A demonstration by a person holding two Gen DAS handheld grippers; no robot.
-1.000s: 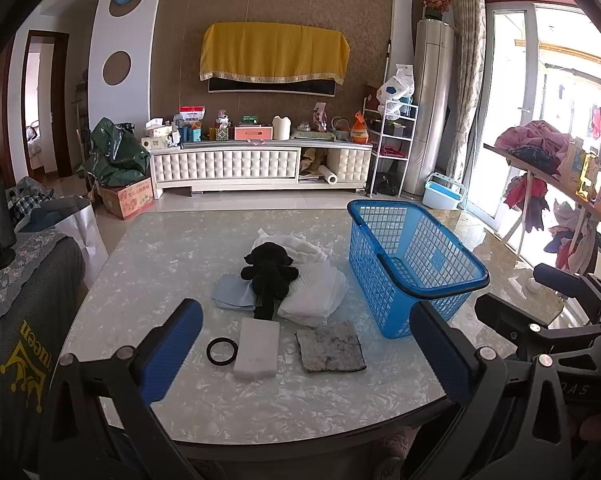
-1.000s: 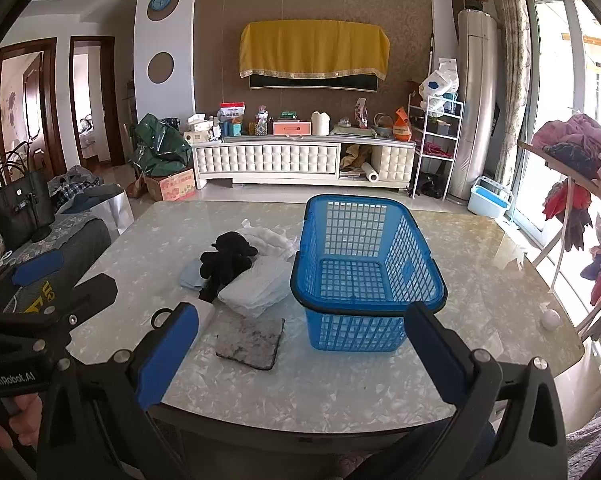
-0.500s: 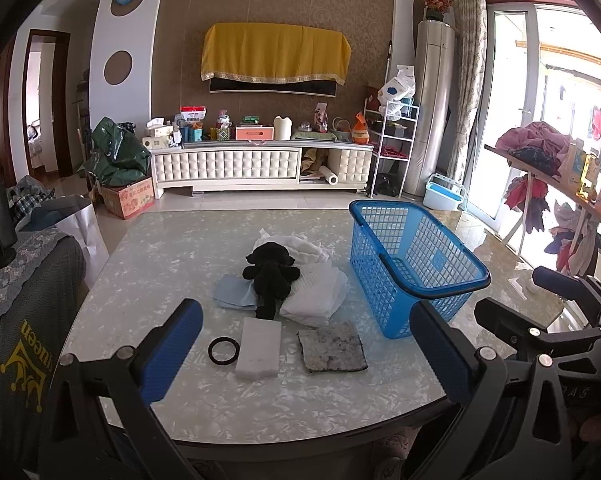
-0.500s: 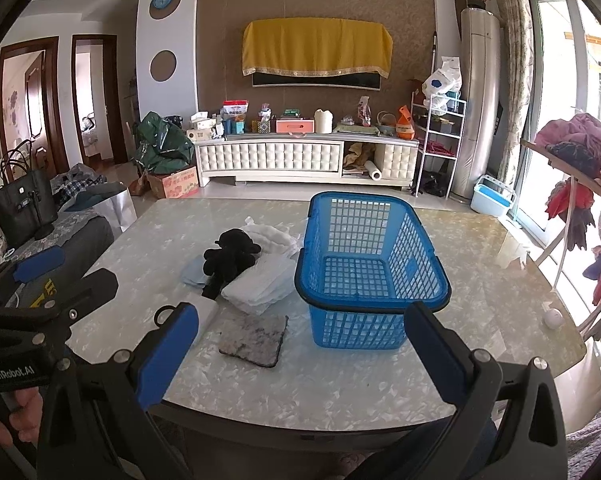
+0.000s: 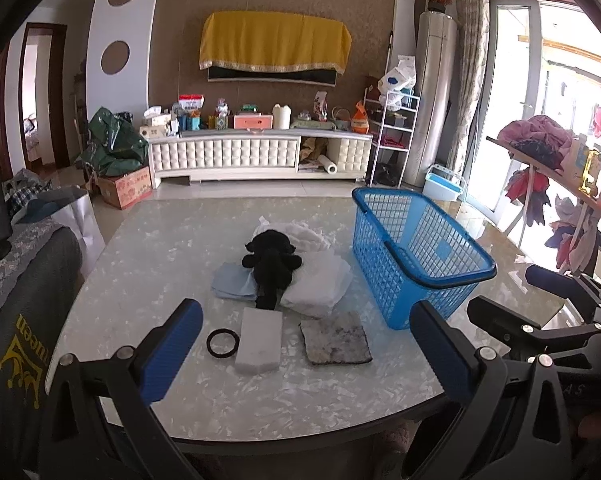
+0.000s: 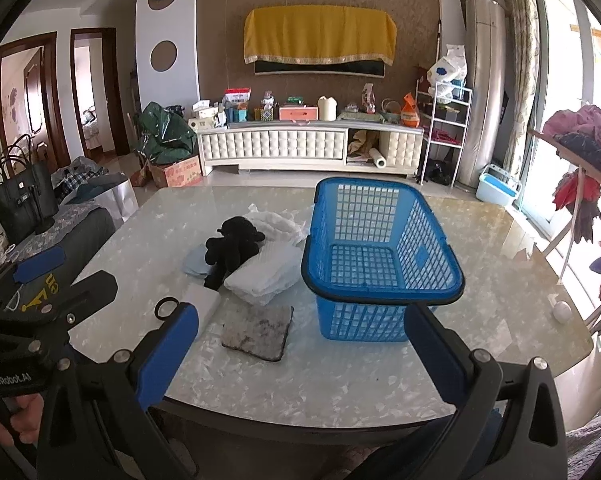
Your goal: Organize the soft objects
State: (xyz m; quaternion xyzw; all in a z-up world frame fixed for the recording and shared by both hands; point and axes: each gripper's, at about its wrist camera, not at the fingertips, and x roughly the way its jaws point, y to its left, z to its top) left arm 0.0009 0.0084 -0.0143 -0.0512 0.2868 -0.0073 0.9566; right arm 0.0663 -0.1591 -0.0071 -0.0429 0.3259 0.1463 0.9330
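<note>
Two grippers sit at the bottom of the frames, both held wide apart with nothing between their blue pads. The left gripper [image 5: 304, 344] is low in the left wrist view, and the right gripper [image 6: 300, 344] is low in the right wrist view. Their black frames are cut off by the bottom edge.

Just past the left gripper, on the shiny table [image 5: 148, 264], lie a black ring [image 5: 222, 343], a white sponge block [image 5: 260, 339] and a gray speckled pad [image 5: 335, 339]. In the right wrist view the pad on the left finger hides part of the ring and block.

Behind them, mid-frame, a black plush toy [image 5: 271, 266] lies on a pile of white cloths [image 5: 320, 286], with a pale blue cloth [image 5: 232, 285] peeking out underneath. How many cloths there are is hard to tell.

To the right of the pile stands a blue basket [image 6: 380, 256] with nothing in it. At the far back is a white cabinet [image 5: 224, 156].
</note>
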